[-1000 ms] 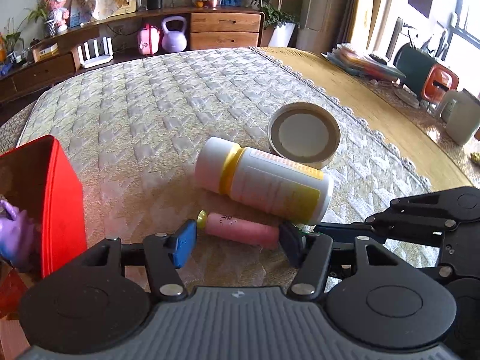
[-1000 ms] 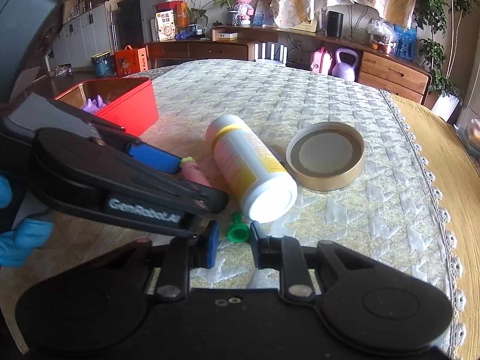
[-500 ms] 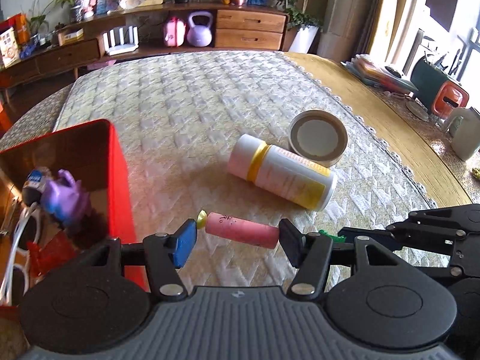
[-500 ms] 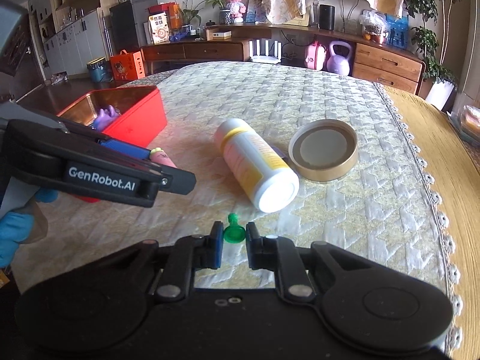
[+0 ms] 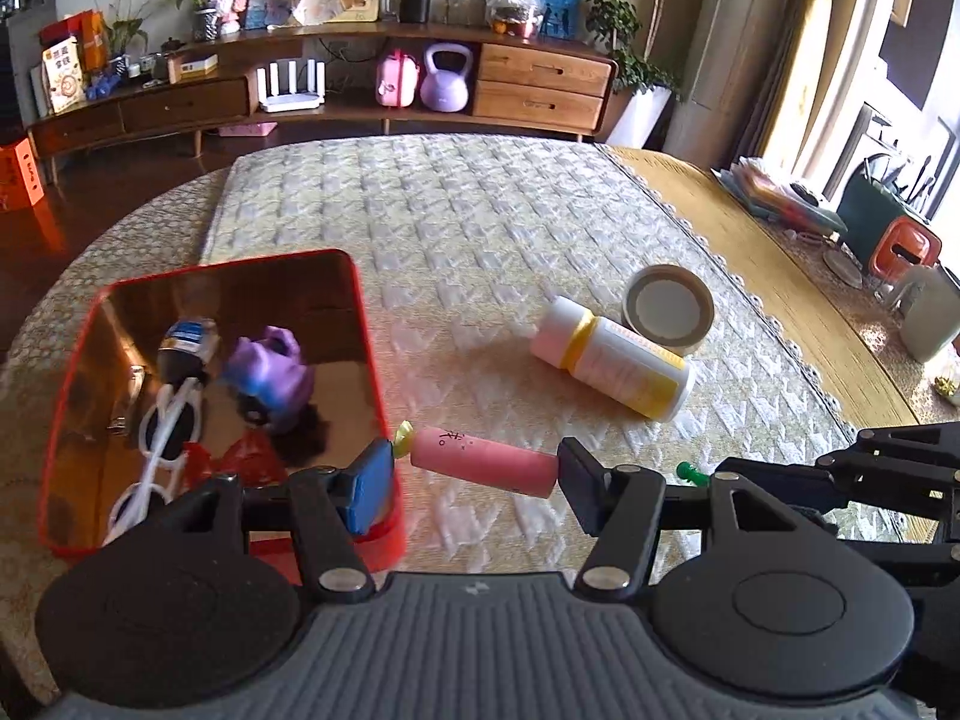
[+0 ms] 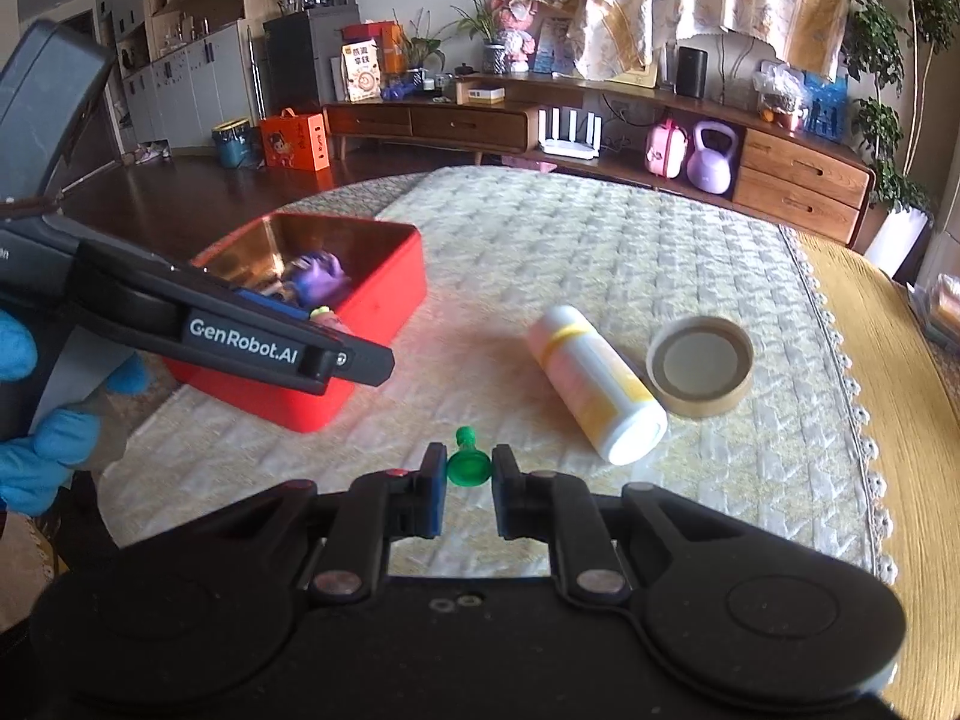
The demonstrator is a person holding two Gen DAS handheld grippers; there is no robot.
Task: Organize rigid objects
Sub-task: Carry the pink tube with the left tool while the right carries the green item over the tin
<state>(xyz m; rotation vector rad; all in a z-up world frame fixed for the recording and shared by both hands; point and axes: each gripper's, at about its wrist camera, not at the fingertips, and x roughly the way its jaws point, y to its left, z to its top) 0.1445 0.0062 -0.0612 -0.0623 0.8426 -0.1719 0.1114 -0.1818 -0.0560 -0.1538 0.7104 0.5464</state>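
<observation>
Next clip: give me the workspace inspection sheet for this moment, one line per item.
Surface: quilted cloth over a table.
Job's things: red tin holds a purple toy and white sunglasses; white-and-yellow bottle on its side beside a round lid.
Clutter: nothing seen.
Grippers: left claw shut on pink tube, held lengthwise beside the tin's rim; right claw shut on green pin.
Cables: nothing seen.
Surroundings: wooden sideboard, purple kettlebell, potted plants.

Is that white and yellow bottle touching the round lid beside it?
Cannot tell. In both views the bottle overlaps the lid's edge, showing neither gap nor contact.
</observation>
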